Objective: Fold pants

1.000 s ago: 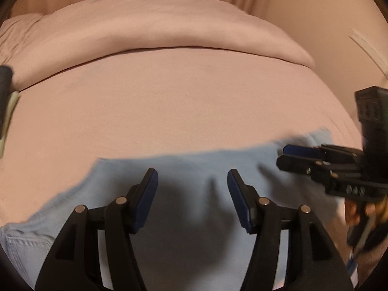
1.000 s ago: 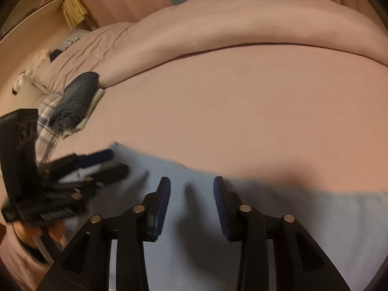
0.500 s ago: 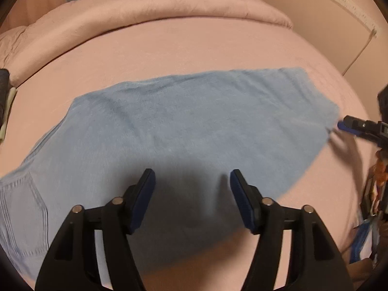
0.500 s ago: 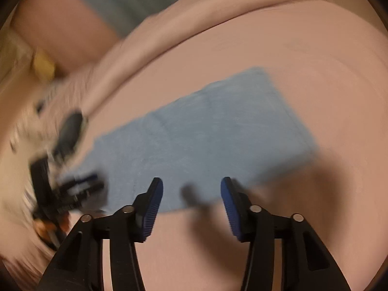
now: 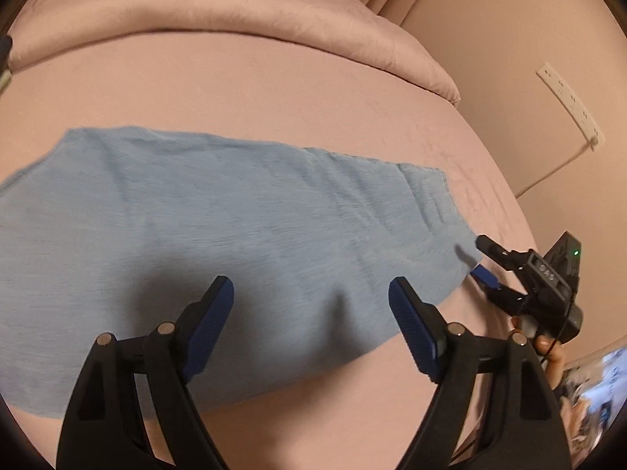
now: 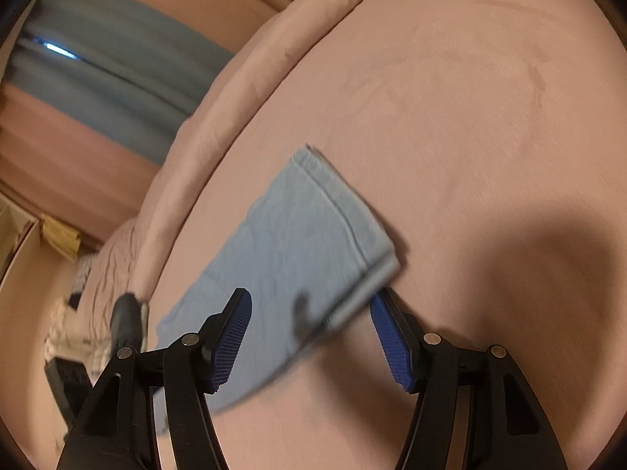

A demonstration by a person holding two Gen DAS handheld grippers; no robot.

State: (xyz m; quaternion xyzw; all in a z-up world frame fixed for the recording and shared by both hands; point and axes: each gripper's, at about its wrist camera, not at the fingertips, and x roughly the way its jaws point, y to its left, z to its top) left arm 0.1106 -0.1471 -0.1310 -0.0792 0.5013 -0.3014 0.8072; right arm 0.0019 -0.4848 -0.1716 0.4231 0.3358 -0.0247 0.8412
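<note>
Pink bed [image 5: 313, 90], folded duvet at twelve o'clock. Light-blue pants [image 5: 235, 235] lie flat on it, long axis nine to three in the left view. Right gripper [image 6: 309, 337] straddles the hem corner, jaws just opened, clamping nothing; nearer that end. Left gripper [image 5: 311, 313] over mid-leg, jaws just widened, empty. Waistband cut off at nine o'clock.

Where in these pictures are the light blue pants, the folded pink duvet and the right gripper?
light blue pants [image 5: 219, 227], left wrist view, middle of the cloth.
folded pink duvet [image 5: 219, 4], left wrist view, top of the fold.
right gripper [image 5: 484, 260], left wrist view, midway between its fingertips.
</note>
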